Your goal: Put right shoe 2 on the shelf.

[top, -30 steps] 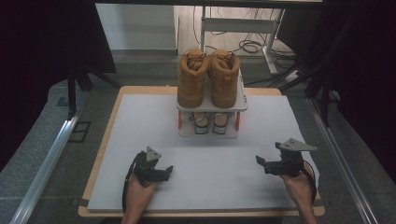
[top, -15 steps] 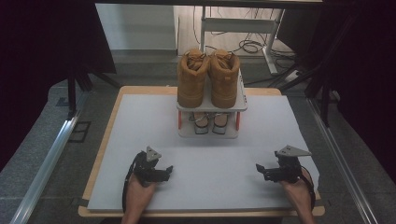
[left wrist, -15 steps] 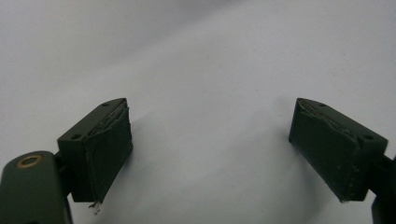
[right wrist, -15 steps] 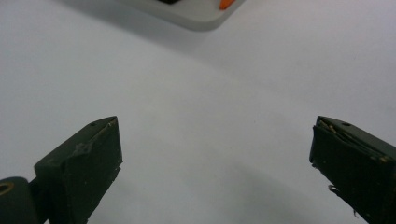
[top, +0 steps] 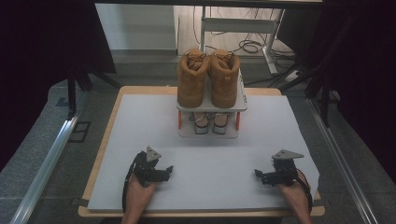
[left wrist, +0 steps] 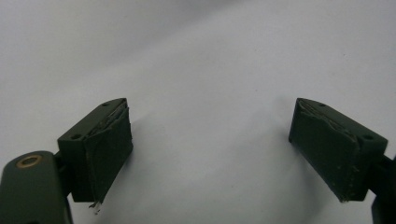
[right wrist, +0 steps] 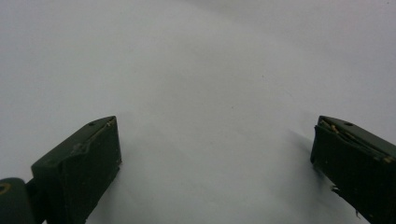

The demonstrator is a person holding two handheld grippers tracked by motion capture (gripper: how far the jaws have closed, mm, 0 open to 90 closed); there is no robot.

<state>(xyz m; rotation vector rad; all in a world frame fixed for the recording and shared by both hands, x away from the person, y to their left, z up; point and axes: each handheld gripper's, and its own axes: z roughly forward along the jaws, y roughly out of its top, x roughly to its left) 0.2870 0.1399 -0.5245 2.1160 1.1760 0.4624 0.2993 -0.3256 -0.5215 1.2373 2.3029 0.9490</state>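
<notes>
The right tool has been lowered slightly toward the counter; the left tool is unmoved. Both are held wide, empty. The boots are left untouched on the rack, well apart.

Gaping hand-held gripper over white tabletop

Since the earlier pictures the right claw sits lower and nearer the person's edge of the white-covered bench, its grey three-cornered plate dropped toward the surface. The left claw has barely shifted, a touch nearer that same edge.
</notes>
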